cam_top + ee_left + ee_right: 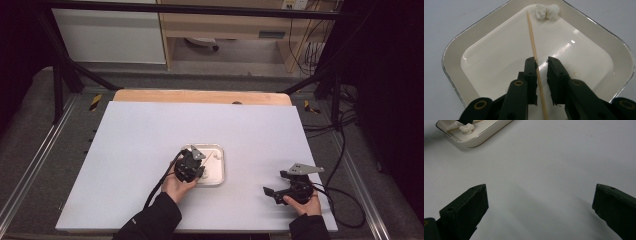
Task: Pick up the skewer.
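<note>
One shallow cream tray (469, 47), square with rounded corners, a glossy inside and a thin dark rim line, sits on the matte white tabletop (150, 140) a bit right of centre, toward the near edge. In it: one thin wooden skewer (532, 37), straight and pale tan, lying along the tray floor, and one small white crumpled wad (547, 11), cotton-like, against the tray's far corner just beside the skewer tip. Left gripper (541, 61) is down in the tray, jaws narrow with the skewer running between them; the stick lies against the left-hand pad, while a small gap shows at the other pad, so not clamped yet. Right gripper (539, 192) hovers over bare tabletop near the near right corner, well apart from the tray, jaws wide with nothing between. Two black sleeves come in from the near edge. Cables trail off both grippers. A wooden board edge shows along the far side.
</note>
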Action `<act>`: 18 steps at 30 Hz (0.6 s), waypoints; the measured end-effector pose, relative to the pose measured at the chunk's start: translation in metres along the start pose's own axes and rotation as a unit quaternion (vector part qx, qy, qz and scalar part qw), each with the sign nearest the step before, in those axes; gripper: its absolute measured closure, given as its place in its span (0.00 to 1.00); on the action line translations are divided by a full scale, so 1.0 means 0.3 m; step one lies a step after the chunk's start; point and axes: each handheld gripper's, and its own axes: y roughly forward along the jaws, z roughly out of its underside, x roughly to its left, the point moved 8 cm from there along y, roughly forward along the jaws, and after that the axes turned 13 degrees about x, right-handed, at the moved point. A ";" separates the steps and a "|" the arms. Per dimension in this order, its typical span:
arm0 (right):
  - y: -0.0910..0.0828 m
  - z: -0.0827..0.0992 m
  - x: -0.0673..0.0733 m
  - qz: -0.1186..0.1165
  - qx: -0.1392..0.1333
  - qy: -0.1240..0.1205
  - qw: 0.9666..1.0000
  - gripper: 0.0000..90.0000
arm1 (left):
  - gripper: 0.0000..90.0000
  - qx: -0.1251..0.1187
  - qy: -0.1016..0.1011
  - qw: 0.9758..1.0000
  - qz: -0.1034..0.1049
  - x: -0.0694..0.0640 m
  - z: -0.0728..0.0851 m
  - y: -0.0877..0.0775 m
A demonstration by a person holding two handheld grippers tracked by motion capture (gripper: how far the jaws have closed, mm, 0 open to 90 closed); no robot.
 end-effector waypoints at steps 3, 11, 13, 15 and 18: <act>-0.001 -0.001 0.000 0.000 -0.001 0.002 1.000 0.01 | 0.91 -0.001 -0.004 1.000 0.001 -0.001 0.001 0.003; 0.000 -0.002 0.000 0.000 -0.002 0.000 1.000 0.01 | 0.97 -0.006 -0.016 1.000 -0.006 -0.002 0.005 0.004; -0.001 -0.002 0.000 0.000 -0.002 0.000 1.000 0.01 | 0.97 -0.006 -0.021 1.000 -0.010 -0.004 0.005 0.004; 0.000 -0.001 0.001 0.000 -0.001 -0.001 1.000 0.01 | 0.98 -0.005 -0.023 1.000 -0.015 -0.006 0.005 0.004; -0.001 -0.001 0.001 0.000 0.000 -0.001 1.000 0.01 | 0.98 -0.008 -0.027 0.999 -0.020 -0.008 0.005 0.004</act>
